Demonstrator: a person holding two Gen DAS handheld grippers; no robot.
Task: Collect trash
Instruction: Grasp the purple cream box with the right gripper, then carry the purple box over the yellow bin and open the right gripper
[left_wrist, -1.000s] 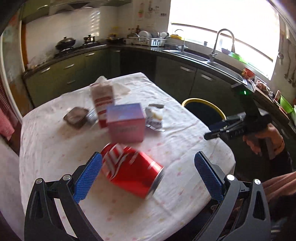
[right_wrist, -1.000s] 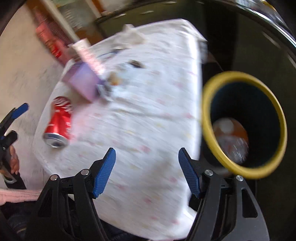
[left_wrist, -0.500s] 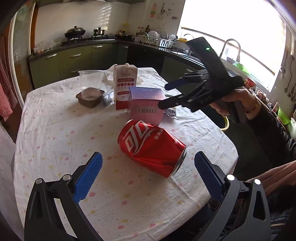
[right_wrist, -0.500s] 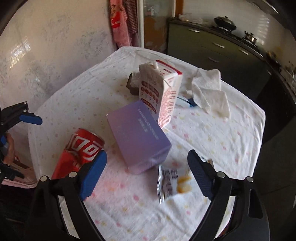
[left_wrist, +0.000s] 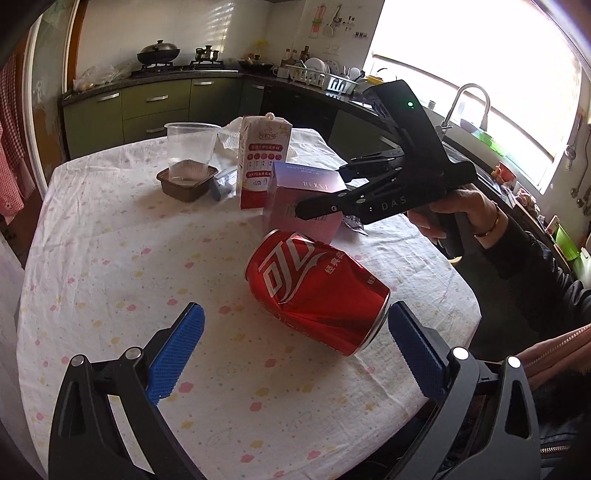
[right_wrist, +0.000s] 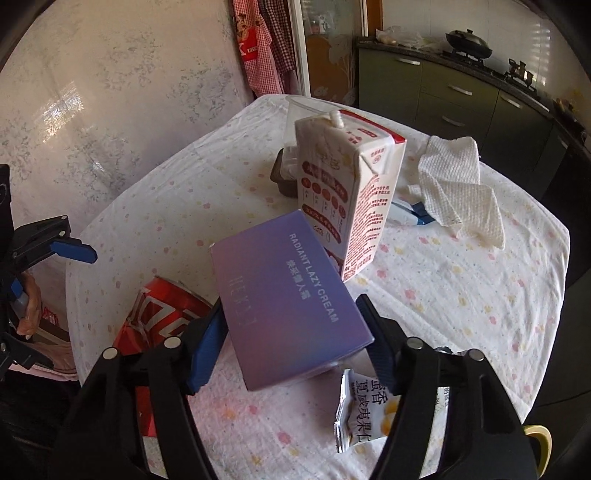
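Note:
A dented red cola can (left_wrist: 317, 291) lies on its side on the tablecloth. My left gripper (left_wrist: 295, 314) stands open just short of it, the can's rim close to the right pad (left_wrist: 410, 350). A purple cream box (right_wrist: 288, 295) sits between the fingers of my right gripper (right_wrist: 291, 310), whose jaws are closing, both pads meeting the box's sides. In the left wrist view the right gripper (left_wrist: 321, 190) reaches over that box (left_wrist: 306, 181). The can (right_wrist: 162, 317) shows left of the box.
A milk carton (right_wrist: 343, 192) stands behind the box, with a clear cup (left_wrist: 190, 144) in a brown tray (left_wrist: 186, 182). A snack wrapper (right_wrist: 369, 417) and paper towel (right_wrist: 458, 184) lie on the table (left_wrist: 110, 258). A yellow-rimmed bin (right_wrist: 537, 443) stands beside it.
My right gripper swung from the bin to the table, came down over the purple box and narrowed around it. My left gripper drew closer to the can.

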